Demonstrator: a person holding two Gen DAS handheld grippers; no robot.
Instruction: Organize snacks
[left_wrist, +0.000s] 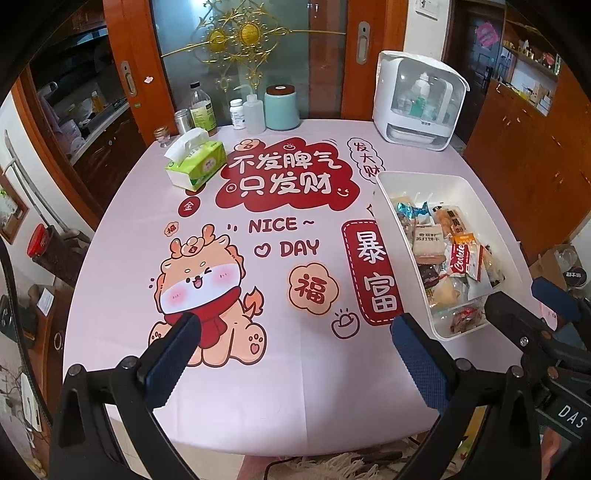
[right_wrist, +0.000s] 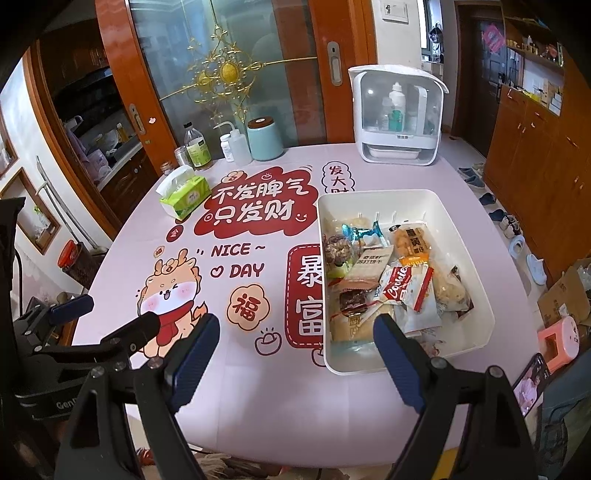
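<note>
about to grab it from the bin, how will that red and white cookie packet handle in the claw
The cookie packet looks like thin crinkled film, so probably floppy and light. Its glossy wrapper may slip between the pads. It lies atop other snacks in the white bin, so neighbours might shift when it lifts.

Wood cabinets (right_wrist: 532, 177), glass sliding door (right_wrist: 229, 74).

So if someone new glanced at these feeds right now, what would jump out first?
Probably the pink tablecloth with its big red lettering and cartoon dragon, filling the middle of both views. Next, the white bin heaped with snack packets on the table's right side, just ahead of the open right gripper. The open left gripper is over the bare cloth, holding nothing.
</note>
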